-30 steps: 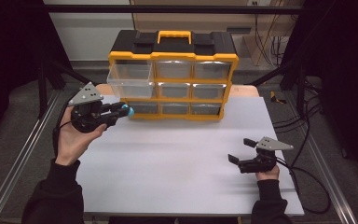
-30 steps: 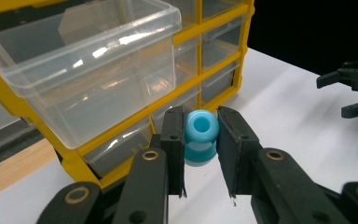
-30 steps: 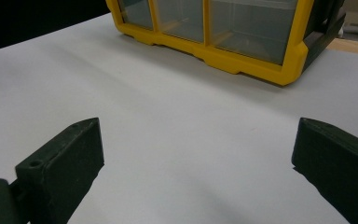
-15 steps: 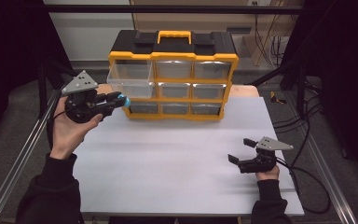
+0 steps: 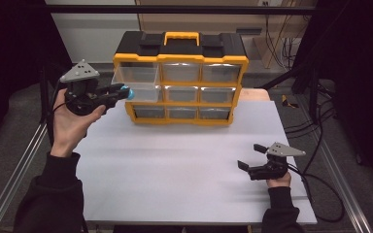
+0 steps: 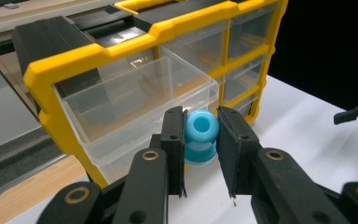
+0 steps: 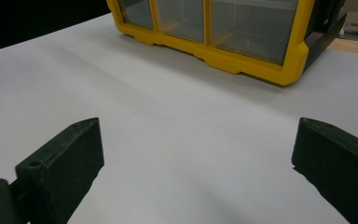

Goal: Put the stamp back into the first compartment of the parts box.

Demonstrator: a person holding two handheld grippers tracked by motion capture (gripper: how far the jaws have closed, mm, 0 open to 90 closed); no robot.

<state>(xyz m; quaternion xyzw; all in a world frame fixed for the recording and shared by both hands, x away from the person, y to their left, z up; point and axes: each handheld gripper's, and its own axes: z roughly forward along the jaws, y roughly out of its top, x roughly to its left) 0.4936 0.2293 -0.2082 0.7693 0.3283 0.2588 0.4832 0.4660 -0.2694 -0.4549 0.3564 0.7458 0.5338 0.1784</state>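
A yellow and black drawer cabinet (image 5: 182, 77) stands at the back of the white table (image 5: 175, 170). Its top left clear drawer (image 5: 136, 82) is pulled out. My left gripper (image 5: 124, 92) is shut on a small blue plastic piece (image 5: 129, 93), held in the air just in front of that drawer's front wall. In the left gripper view the blue piece (image 6: 200, 137) sits clamped between the two black pads, with the pulled-out drawer (image 6: 135, 107) right behind it. My right gripper (image 5: 250, 156) rests low over the table at the right, jaws wide apart and nothing between them (image 7: 196, 154).
The cabinet's other clear drawers (image 5: 201, 94) are pushed in. Cables (image 5: 315, 126) lie beyond the table's right edge. A metal rail (image 5: 19, 170) runs along the left side. A wooden board (image 5: 255, 94) shows behind the cabinet at the right.
My left gripper has risen with the blue piece, from the level of the bottom drawer row to the front of the pulled-out top left drawer. The right gripper has stayed still.
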